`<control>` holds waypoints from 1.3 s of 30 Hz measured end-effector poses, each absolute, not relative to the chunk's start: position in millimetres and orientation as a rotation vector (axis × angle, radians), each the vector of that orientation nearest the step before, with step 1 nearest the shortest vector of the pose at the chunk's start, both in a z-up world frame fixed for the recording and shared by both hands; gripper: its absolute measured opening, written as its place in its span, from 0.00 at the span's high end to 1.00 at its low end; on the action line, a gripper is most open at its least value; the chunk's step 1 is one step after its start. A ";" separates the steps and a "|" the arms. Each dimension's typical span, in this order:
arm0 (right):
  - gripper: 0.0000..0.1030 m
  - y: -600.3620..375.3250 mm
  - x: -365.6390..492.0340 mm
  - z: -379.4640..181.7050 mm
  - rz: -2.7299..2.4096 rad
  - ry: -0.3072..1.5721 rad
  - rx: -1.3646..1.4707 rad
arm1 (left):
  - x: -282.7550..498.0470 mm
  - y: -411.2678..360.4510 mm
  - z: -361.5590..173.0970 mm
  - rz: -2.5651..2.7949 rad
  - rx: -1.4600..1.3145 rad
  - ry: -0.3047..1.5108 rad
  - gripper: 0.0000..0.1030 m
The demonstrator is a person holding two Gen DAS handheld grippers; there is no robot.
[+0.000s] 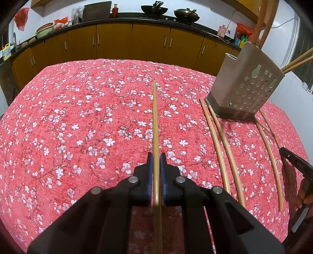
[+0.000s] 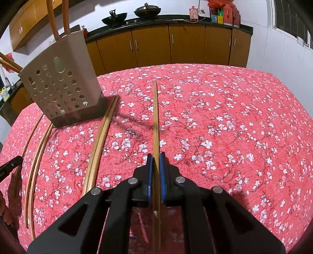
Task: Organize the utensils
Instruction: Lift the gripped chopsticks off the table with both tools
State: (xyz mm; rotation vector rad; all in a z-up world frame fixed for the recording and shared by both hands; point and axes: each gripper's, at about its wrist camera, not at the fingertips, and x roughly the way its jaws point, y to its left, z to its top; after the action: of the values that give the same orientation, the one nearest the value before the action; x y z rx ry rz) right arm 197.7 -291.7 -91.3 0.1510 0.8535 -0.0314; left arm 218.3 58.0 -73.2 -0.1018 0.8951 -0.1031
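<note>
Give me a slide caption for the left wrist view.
Left gripper clamps one chopstick above floral tablecloth; four more lie beside the perforated holder.

Two grippers are showing, the left gripper (image 1: pixel 156 156) and the right gripper (image 2: pixel 156 156), each gripping one chopstick (image 1: pixel 155 121) (image 2: pixel 155 117). Four loose chopsticks (image 1: pixel 215 142) are lying on the bench (image 1: pixel 78 117) in two pairs. One perforated utensil holder (image 1: pixel 246 86) is standing there, with two chopsticks (image 1: pixel 297 62) sticking out. Two woks (image 1: pixel 154 8) are sitting on the far counter.
</note>
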 end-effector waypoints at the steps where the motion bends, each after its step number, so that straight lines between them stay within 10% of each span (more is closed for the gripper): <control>1: 0.91 -291.3 198.2 -92.3 -0.031 0.854 0.153 | 218.3 58.0 -73.3 -0.103 -0.103 0.895 0.90; 39: 0.93 -298.0 166.1 -56.3 -0.027 0.747 0.159 | 190.9 48.2 -54.3 -0.115 0.005 0.885 0.92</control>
State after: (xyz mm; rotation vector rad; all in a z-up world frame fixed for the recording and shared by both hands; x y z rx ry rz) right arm 166.1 -298.0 -56.3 0.1589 0.7475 -0.0267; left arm 190.9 48.2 -54.3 0.0051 0.8846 -0.1152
